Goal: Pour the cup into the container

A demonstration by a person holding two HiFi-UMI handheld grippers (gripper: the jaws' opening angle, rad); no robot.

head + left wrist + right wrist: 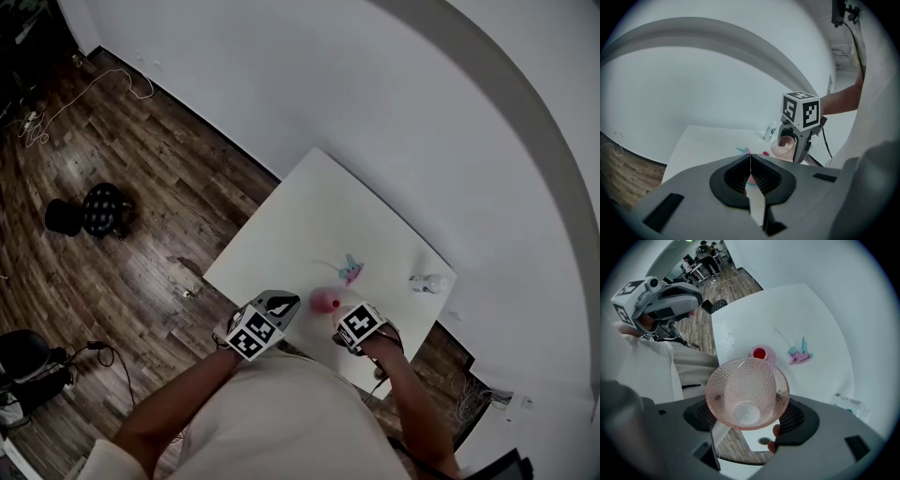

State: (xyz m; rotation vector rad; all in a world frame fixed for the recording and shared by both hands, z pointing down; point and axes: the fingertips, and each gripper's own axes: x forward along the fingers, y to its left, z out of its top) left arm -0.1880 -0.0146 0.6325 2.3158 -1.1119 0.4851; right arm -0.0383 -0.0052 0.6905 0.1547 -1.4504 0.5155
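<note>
At the near edge of the white table [319, 216], on the left, the left gripper [279, 305] is hanging just off the table's edge with its jaws pressed together on nothing, taking no part in the work. Just to its right, the small pink container [769, 355] is sitting on the table close to that near edge, showing red inside. Right of that again, the right gripper [749, 416] is pointing steeply down and clamping the pink dimpled glass cup [740, 385] by its sides, holding it in the air just beside the container and nearer the person. Looking into the cup, I am seeing a bare, clear bottom. So I am judging that the pour itself is over, or all but over, and that the step in hand is the end of it. Next, the cup is wanting to be levelled and set down on bare table clear of the container, and only then let go. Further right, a small blue and pink plastic piece [800, 355] and a little clear bottle [428, 282] are lying well apart, toward the table's right-hand corner.
</note>
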